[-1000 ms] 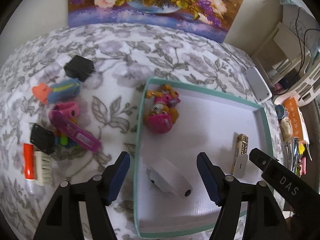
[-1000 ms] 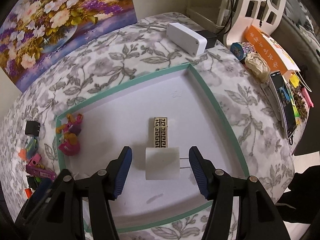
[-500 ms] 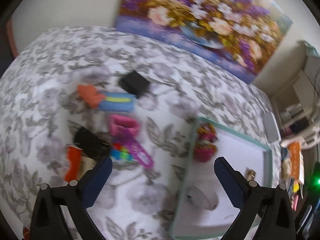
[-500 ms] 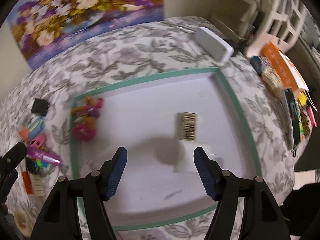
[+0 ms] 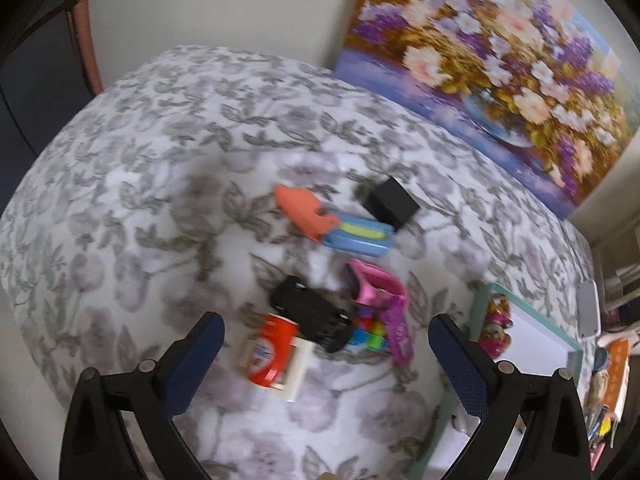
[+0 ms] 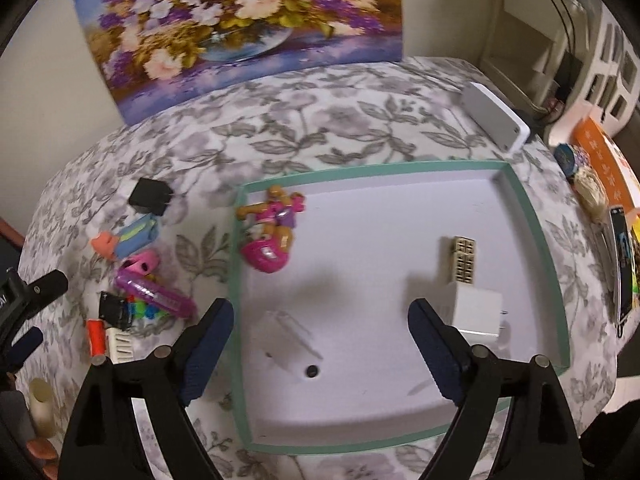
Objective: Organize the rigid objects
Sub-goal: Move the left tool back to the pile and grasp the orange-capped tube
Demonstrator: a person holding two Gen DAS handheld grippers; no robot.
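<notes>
The task looks partly done: in the right wrist view the green-rimmed tray [image 6: 532, 216] fills the centre and holds 4 things, a pink toy figure [image 6: 270, 236] at its upper left, a patterned block [image 6: 463, 261] and white charger [image 6: 476, 310] at right, and a white device [image 6: 290, 344] low. About 8 loose items remain at centre of the left wrist view, among them a black cube [image 5: 394, 202], an orange-and-blue piece [image 5: 332, 226] and a red cylinder [image 5: 272, 354]. The left gripper [image 5: 326, 360] hangs wide and empty over that pile, and the right gripper [image 6: 320, 350] hangs wide and empty over the tray.
</notes>
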